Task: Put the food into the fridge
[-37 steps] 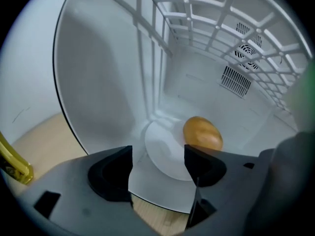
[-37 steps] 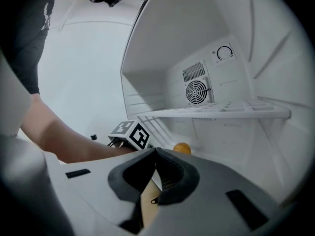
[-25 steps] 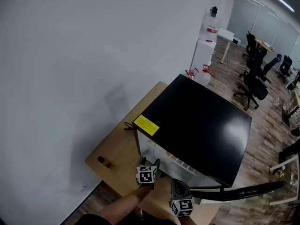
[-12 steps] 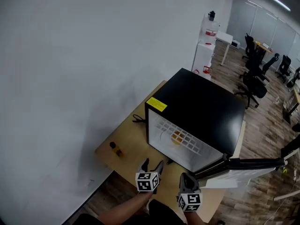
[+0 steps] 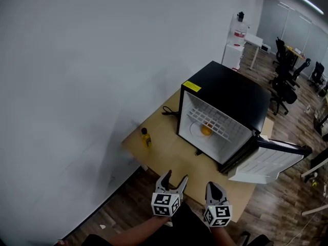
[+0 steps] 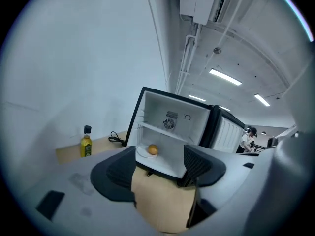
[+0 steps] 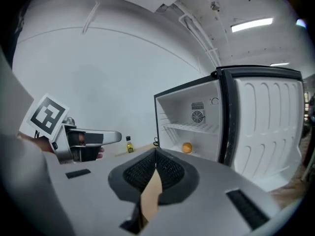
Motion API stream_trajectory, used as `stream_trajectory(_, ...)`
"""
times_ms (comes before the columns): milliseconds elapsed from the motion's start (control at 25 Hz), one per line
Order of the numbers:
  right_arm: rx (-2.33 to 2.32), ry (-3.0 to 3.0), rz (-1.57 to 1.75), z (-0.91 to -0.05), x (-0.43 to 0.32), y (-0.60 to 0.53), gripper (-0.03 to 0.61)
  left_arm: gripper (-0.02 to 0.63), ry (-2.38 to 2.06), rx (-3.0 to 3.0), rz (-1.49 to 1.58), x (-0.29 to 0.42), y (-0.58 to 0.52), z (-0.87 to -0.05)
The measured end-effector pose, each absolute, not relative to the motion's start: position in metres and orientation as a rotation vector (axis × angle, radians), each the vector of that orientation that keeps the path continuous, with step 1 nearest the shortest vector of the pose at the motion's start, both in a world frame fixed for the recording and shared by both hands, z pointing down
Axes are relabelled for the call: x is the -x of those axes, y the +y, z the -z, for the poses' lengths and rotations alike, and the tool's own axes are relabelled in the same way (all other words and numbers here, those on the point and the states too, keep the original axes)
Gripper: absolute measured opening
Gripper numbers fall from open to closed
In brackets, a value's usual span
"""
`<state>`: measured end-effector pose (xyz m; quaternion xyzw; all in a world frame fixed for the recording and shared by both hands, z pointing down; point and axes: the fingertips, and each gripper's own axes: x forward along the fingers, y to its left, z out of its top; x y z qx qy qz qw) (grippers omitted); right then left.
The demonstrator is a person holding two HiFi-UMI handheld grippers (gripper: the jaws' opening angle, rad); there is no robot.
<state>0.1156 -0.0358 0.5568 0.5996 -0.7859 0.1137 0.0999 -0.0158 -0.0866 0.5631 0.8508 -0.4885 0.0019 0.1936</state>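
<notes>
A black mini fridge stands on the wooden table with its door swung open to the right. Inside, an orange rests on a white plate on the lower level; the same orange shows in the left gripper view, and the orange in the right gripper view. My left gripper hovers at the table's front edge, open and empty. To its right, my right gripper is shut with nothing in it. Both are well short of the fridge.
A small yellow oil bottle stands at the table's left end near the white wall. A black cable lies behind the fridge's left corner. Wooden floor surrounds the table; office chairs and a water dispenser stand far back.
Both grippers have drawn back from the fridge opening to the table's front edge, and the view has pulled away. The orange stays on its plate inside and the door remains open.
</notes>
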Motion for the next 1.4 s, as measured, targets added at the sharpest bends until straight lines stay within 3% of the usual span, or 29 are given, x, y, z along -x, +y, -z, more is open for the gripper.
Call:
stream_trajectory(160, -1.783, -2.330, -0.322, -0.543, -0.107, 0.005, 0.060, 0.279, -1.302, -2.415, 0.099, 0.030, -0.032, -0.540)
stream_trajectory(360, -1.770, -2.348, -0.292, -0.523, -0.095, 0.046, 0.060, 0.163, -1.291, -2.416, 0.134, 0.041, 0.016, -0.524)
stream_trajectory(520, -1.761, -2.364, -0.256, -0.507, -0.092, 0.066, 0.060, 0.032, -1.299, -2.419, 0.110, 0.044, 0.042, -0.516)
stream_trajectory(1400, -1.849, -2.335, -0.103, -0.460, -0.130, 0.079, 0.060, 0.015, -1.362, -2.555, 0.032, 0.012, 0.039, -0.473)
